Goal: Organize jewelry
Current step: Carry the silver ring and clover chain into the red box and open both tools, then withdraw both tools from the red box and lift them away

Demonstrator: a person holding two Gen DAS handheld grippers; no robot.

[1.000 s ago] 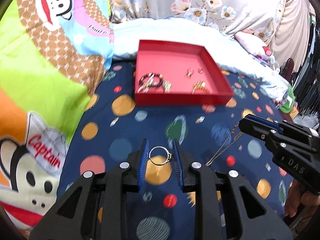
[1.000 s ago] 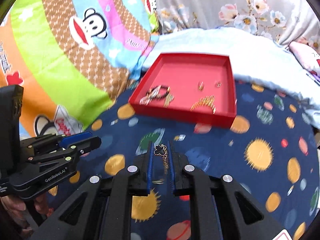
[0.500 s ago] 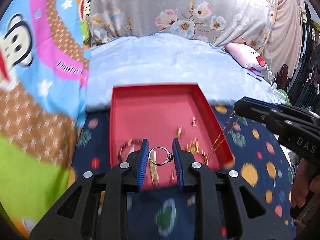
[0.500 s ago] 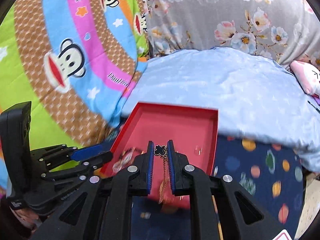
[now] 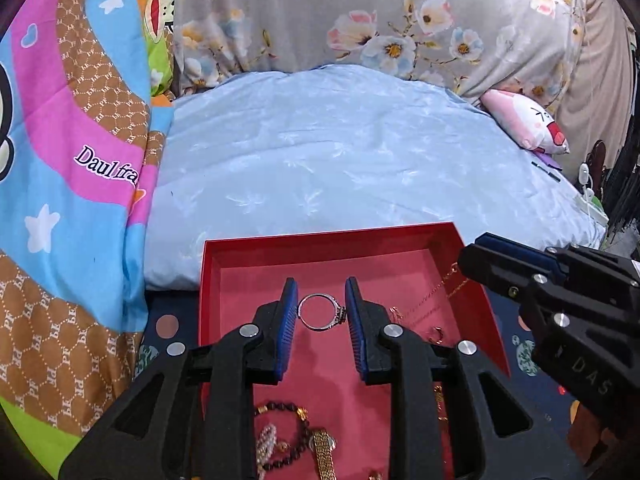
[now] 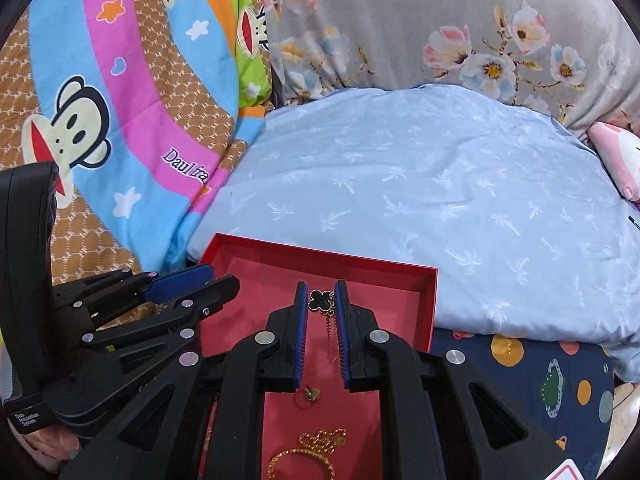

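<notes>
My left gripper [image 5: 321, 312] is shut on a silver ring [image 5: 321, 313] and hovers over the red tray [image 5: 320, 236]. My right gripper [image 6: 322, 300] is shut on a black clover pendant [image 6: 321, 300], whose gold chain [image 6: 330, 332] hangs down between the fingers, also above the red tray [image 6: 320, 256]. Each gripper shows in the other's view: the right gripper [image 5: 480, 258] at the tray's right rim with the thin chain [image 5: 434, 290] trailing, the left gripper [image 6: 192, 280] at the tray's left rim. In the tray lie a bead bracelet [image 5: 280, 408], a gold watch [image 5: 323, 450], small earrings [image 5: 436, 334] and a gold chain piece [image 6: 316, 446].
The tray rests on a navy planet-print sheet [image 6: 520, 360]. Behind it lies a pale blue quilt [image 5: 340, 152], with a floral grey pillow [image 5: 380, 20] beyond. A colourful monkey-print blanket [image 5: 68, 160] rises at the left. A pink plush toy [image 5: 524, 120] sits at the far right.
Both grippers have travelled forward from the navy sheet to over the red tray, carrying the ring and the pendant necklace. The tray now fills the lower part of both views.
</notes>
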